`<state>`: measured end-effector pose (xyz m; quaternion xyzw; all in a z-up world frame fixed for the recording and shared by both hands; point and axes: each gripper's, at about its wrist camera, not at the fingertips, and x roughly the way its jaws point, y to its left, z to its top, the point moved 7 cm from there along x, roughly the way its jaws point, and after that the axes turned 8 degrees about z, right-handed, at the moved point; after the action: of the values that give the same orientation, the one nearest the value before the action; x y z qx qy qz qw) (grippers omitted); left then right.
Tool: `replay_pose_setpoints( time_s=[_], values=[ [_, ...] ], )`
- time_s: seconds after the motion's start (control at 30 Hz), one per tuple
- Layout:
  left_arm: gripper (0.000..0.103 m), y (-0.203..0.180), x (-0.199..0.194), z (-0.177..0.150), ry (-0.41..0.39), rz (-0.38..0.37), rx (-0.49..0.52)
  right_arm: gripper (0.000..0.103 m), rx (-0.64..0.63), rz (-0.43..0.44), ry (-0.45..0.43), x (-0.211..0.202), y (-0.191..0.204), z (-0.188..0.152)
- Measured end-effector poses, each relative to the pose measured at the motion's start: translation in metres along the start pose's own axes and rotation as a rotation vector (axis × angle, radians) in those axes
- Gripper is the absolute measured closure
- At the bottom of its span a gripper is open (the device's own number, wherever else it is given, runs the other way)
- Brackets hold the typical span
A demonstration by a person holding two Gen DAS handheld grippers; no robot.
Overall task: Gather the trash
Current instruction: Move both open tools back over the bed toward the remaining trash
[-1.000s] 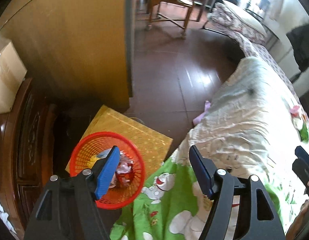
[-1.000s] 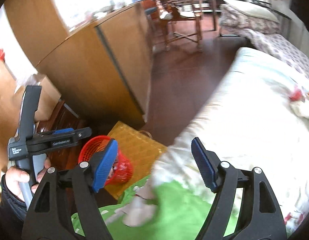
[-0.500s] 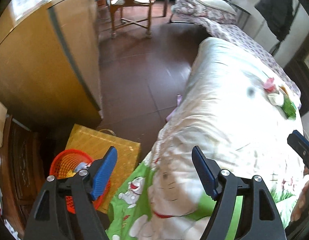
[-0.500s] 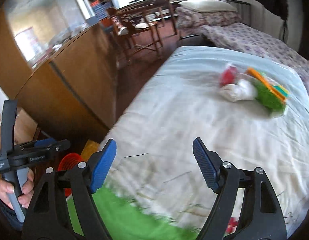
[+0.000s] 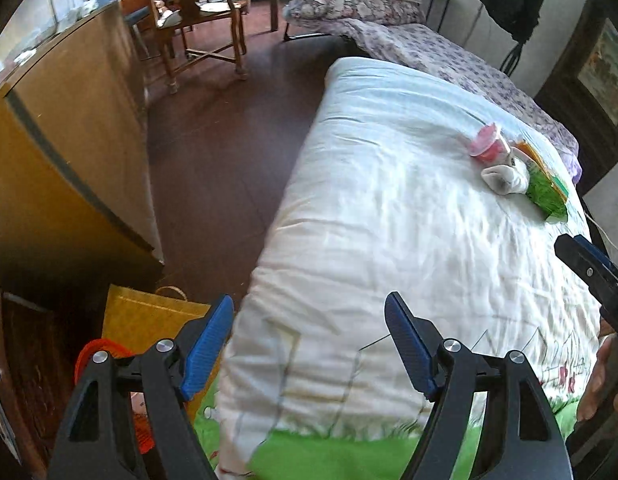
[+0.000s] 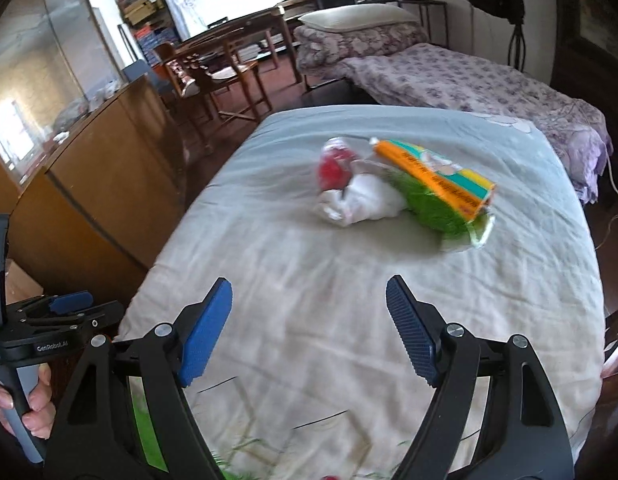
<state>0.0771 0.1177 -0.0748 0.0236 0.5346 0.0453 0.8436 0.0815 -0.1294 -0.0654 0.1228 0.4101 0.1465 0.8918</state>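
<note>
Right wrist — trash (image 6: 405, 192) mid-bed (image 6: 309, 280), surroundings clear.

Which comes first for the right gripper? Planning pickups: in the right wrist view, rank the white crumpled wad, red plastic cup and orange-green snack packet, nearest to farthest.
1. White crumpled wad, centre of bed.
2. Red plastic cup, behind-left.
3. Orange-green snack packet, right; roughly level with cup, too close to call.

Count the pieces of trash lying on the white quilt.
3, clustered at the far end: a red plastic cup, a crumpled white tissue touching it, and a green-and-orange snack wrapper beside the tissue. Smaller bits may be hidden underneath.
</note>
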Motion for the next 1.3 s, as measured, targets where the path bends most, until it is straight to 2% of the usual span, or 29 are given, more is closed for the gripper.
replay_pose_setpoints(
  time_s=[0.27, 0.47, 0.67, 0.83, 1.3],
  values=[
    [0.026, -0.045, 0.019, 0.018, 0.01, -0.022, 0.064, 0.026, -0.004, -0.068, -0.033, -0.003, -0.027, 0.004],
    [0.026, -0.071, 0.03, 0.033, 0.004, -0.041, 0.097, 0.021, -0.021, -0.105, -0.046, -0.007, -0.041, 0.006],
    [0.025, -0.097, 0.037, 0.053, -0.016, -0.049, 0.133, 0.018, 0.058, -0.116, -0.066, -0.014, -0.067, 0.007],
    [0.02, -0.121, 0.043, 0.066, -0.036, -0.065, 0.176, 0.018, 0.1, -0.148, -0.073, -0.017, -0.087, 0.006],
    [0.02, -0.181, 0.067, 0.095, -0.051, -0.092, 0.282, 0.017, 0.147, -0.144, -0.047, -0.007, -0.098, 0.001]
  ],
)
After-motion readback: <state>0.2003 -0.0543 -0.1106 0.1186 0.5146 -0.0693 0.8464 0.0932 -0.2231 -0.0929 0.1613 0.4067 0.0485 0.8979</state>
